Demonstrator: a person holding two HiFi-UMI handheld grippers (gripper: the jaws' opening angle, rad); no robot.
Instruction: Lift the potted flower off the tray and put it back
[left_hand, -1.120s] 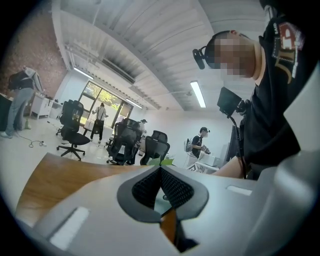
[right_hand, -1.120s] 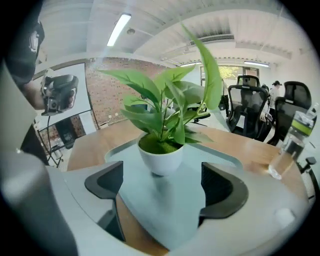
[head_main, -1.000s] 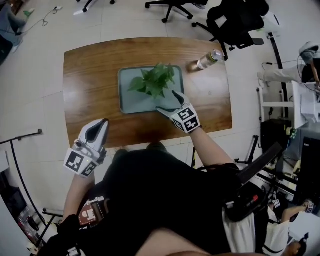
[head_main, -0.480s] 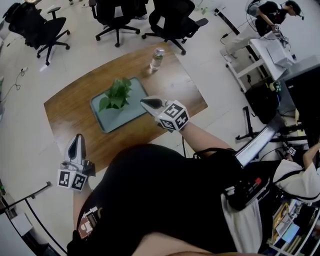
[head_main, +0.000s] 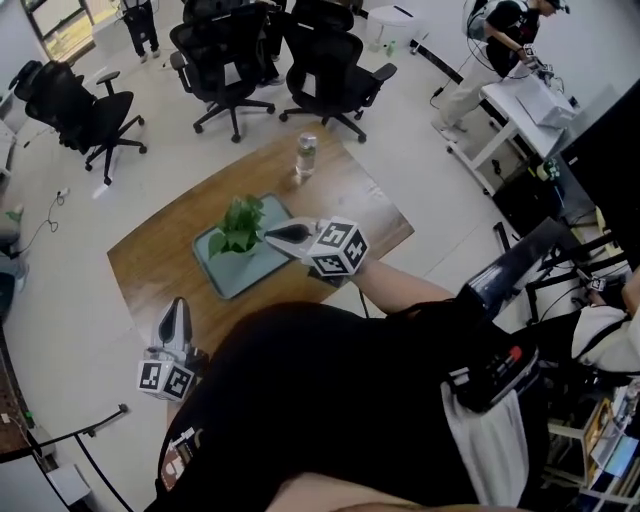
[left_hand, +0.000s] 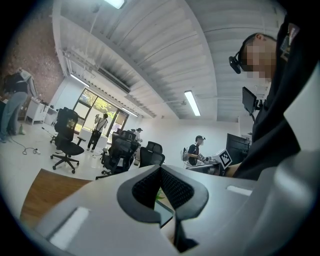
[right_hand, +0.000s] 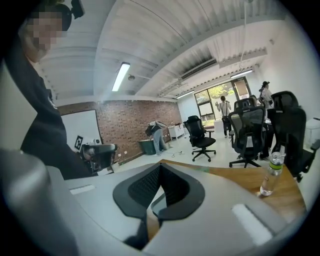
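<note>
The potted flower, a small bushy green plant, stands on the grey-green tray on the wooden table. My right gripper hovers just right of the leaves, above the tray, shut and empty. In the right gripper view its pads meet at the tip with nothing between them. My left gripper hangs off the table's near edge, away from the tray, also shut and empty. The left gripper view shows its jaws closed, with a bit of green leaf beyond them.
A clear plastic bottle stands at the table's far edge, also visible as the bottle in the right gripper view. Black office chairs ring the far side. Other people stand at desks to the right.
My right gripper closed its jaws beside the plant and rose away empty. The plant stays on the tray. The left gripper rose slightly, and the head view swung to show more of the room.
</note>
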